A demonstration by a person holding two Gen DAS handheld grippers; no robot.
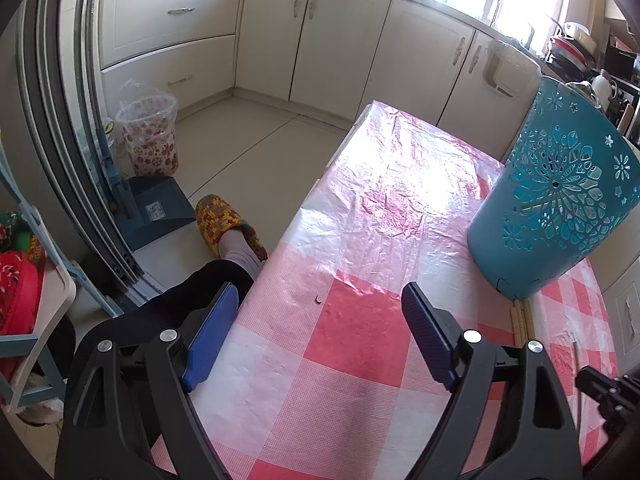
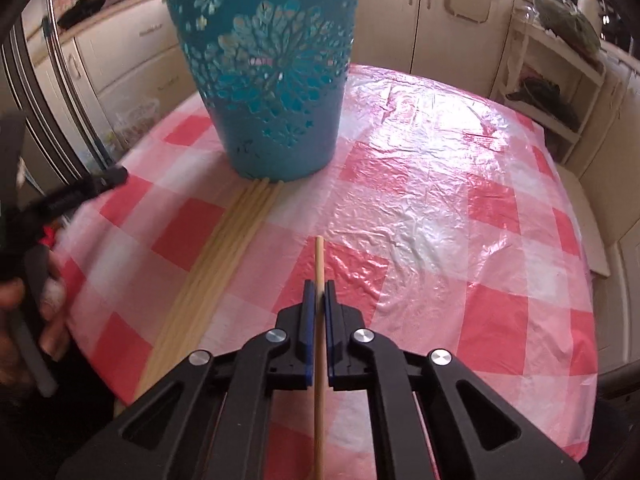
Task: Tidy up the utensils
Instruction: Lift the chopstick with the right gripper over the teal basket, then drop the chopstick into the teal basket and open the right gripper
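A wide stretch of the red-and-white checked plastic tablecloth (image 2: 460, 208) is left bare to the right of the perforated turquoise plastic basket (image 2: 272, 80), which is set upright near the table's left edge. A single pale, round wooden chopstick (image 2: 319, 264) is clamped between the closed blue pads of the right gripper (image 2: 319, 286), its tip raised over the cloth. A row of matching pale chopsticks (image 2: 224, 248) is laid flat side by side, their far ends touching the basket's base. The left gripper (image 1: 316, 300) is held wide open over the cloth's near edge, with nothing gripped. The basket's contents cannot be made out.
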